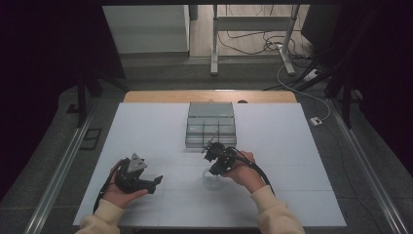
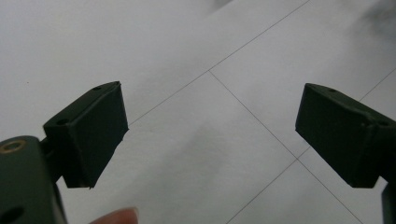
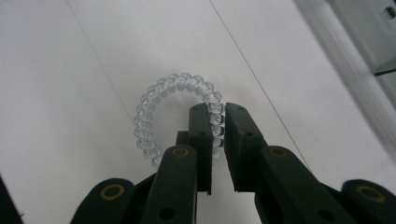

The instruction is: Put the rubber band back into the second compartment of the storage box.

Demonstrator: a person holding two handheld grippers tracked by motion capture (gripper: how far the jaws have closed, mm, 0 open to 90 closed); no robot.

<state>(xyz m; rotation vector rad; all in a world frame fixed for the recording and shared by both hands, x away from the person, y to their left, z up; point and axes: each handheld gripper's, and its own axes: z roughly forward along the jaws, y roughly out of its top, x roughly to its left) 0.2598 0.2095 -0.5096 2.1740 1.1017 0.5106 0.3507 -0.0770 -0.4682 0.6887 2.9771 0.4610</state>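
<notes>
Just beyond the clear spiral ring [image 3: 173, 112], grey compartment box [image 1: 211, 126].

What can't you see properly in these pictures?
- Part of the clear coil ring: in the right gripper view, the right gripper has its jaws closed around one side, covering it.
- The same ring in the high view: too small and faint, half behind that gripper.
- The grey drawer box: contents too small in the high view; cut off and blurred in the right gripper view.

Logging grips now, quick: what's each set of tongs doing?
Left tongs: open, nothing between them.
Right tongs: closed on the clear coil hair tie.
</notes>
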